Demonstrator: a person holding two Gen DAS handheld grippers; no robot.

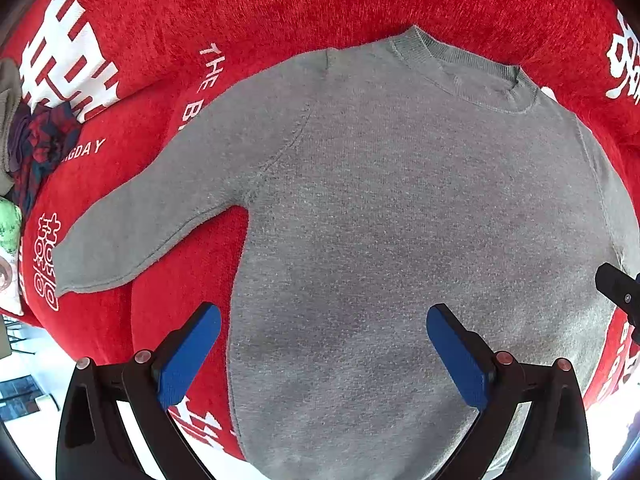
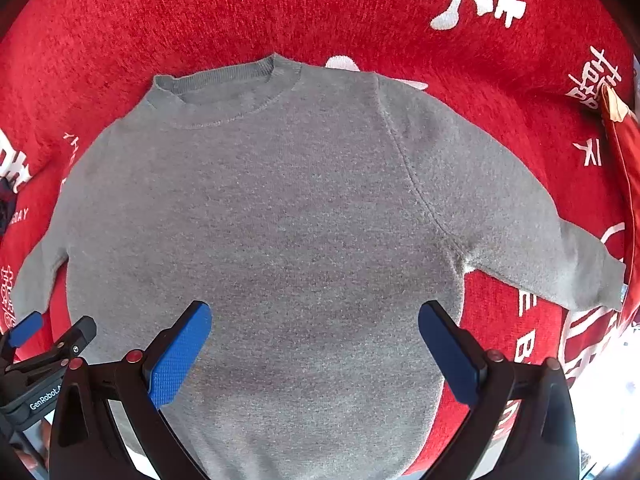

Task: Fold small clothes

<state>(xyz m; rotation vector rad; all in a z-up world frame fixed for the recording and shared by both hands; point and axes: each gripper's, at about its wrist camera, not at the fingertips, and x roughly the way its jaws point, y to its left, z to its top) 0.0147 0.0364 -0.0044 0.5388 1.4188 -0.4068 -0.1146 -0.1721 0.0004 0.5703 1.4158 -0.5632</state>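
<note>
A small grey sweater (image 1: 400, 208) lies flat on a red blanket (image 1: 280, 4), collar at the far side and both sleeves spread out. Its left sleeve (image 1: 152, 216) reaches toward the lower left in the left wrist view. In the right wrist view the same sweater (image 2: 272, 216) fills the middle, and its right sleeve (image 2: 532, 240) stretches to the right. My left gripper (image 1: 323, 320) hovers open above the lower body of the sweater, with nothing between its blue pads. My right gripper (image 2: 314, 318) is open too, above the hem area, and holds nothing.
The red blanket (image 2: 200, 12) carries white printed lettering. A bundle of dark patterned and olive clothes (image 1: 32, 140) sits at the far left. A red folded cloth (image 2: 624, 168) lies along the right edge. The other gripper (image 2: 44, 344) shows at the lower left of the right wrist view.
</note>
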